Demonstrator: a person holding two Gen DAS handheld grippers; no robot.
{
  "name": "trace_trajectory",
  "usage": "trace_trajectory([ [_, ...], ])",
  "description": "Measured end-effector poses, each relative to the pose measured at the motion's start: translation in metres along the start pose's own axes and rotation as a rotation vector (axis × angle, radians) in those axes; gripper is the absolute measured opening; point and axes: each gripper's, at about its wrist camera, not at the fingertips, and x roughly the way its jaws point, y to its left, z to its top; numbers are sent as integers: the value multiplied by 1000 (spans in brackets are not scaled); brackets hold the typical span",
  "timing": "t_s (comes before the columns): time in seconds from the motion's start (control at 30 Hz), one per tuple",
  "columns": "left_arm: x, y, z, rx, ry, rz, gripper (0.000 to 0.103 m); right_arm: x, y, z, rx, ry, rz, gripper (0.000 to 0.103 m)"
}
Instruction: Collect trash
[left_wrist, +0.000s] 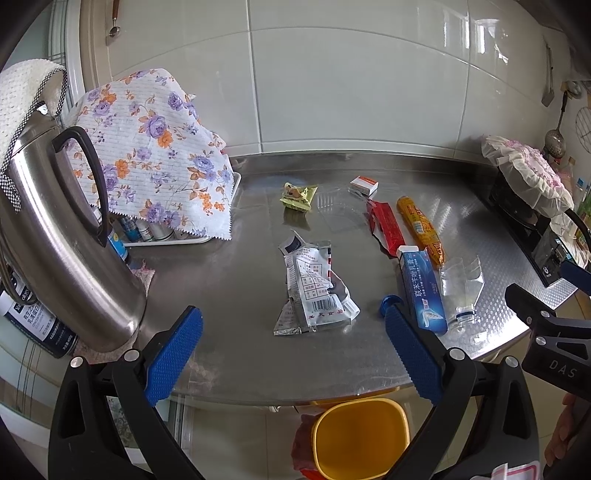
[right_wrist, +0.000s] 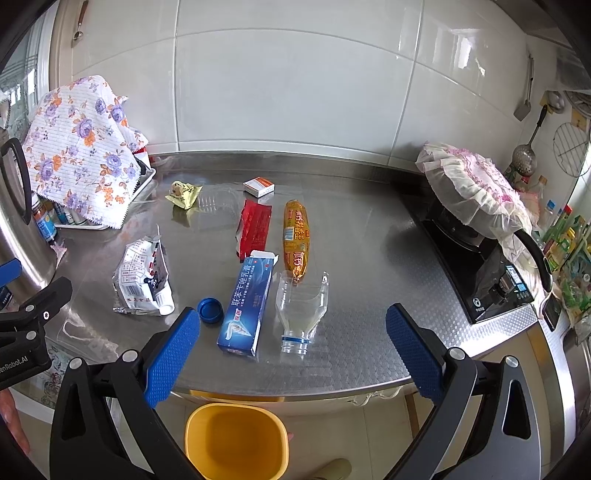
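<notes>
A shiny metal table (right_wrist: 362, 258) stands in a kitchen with a white tiled wall behind it. Nearest of all, down below the table's front edge, sits a yellow bin (right_wrist: 236, 443). Both grippers hang over that near edge. The left gripper (left_wrist: 293, 350) has its blue fingers (left_wrist: 173, 354) spread wide, and they hold nothing. The right gripper (right_wrist: 293, 350) is wide open too and holds nothing.

The trash lies on the table. Near the front are a blue cap (right_wrist: 209, 311), a blue toothpaste box (right_wrist: 246, 306) and a cut clear bottle (right_wrist: 301, 314), side by side. To their left lies a crumpled silver bag (right_wrist: 142, 277). A bit farther are a red wrapper (right_wrist: 254, 227) and an orange sausage pack (right_wrist: 296, 240). Farthest are a yellow snack bag (right_wrist: 183, 194) and a small white box (right_wrist: 259, 185).

A flowered cloth (right_wrist: 79, 147) is far left. A stove (right_wrist: 476, 258) is on the right.
</notes>
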Motion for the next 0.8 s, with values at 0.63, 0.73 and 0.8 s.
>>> trace_trajectory([
  [0.63,1,0,-1,2,3,-1,98,3,0,2,-5,2,-5,100],
  [0.73,1,0,-1,1,4,-2,98,3,0,1,-5,1,-5,100],
  [0.8,1,0,-1,2,3,-1,98,3,0,2,-4,2,-3,100],
])
